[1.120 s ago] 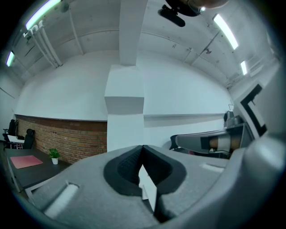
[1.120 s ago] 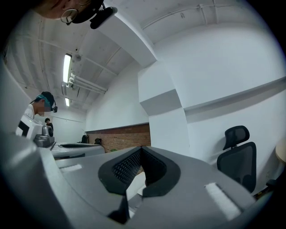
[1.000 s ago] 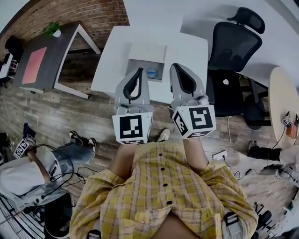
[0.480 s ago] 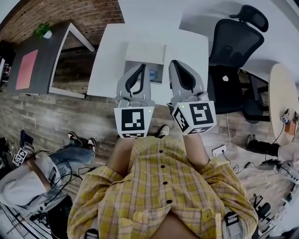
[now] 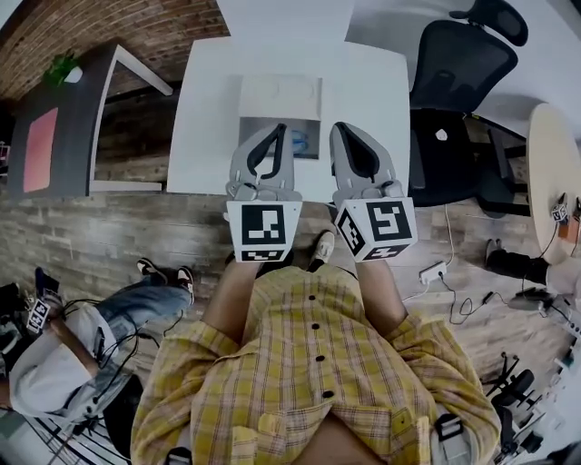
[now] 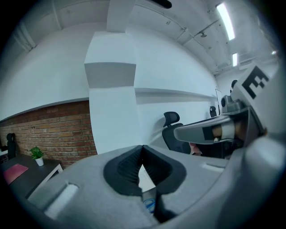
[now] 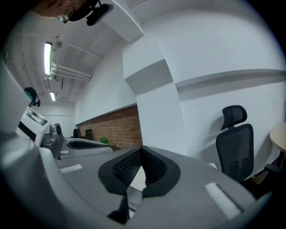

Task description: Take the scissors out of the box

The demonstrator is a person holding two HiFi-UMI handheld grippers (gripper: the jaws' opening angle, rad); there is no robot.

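Both the left claw and the right claw hover with jaws closed tight, empty. Ahead, the open box on the white counter holds blue-handled scissors.

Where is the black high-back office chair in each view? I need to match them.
Head view: black high-back office chair upper right, beside the white table.
Left gripper view: just right of centre.
Right gripper view: far right.
Shared landmark: red brick wall, left of the chair in all three.
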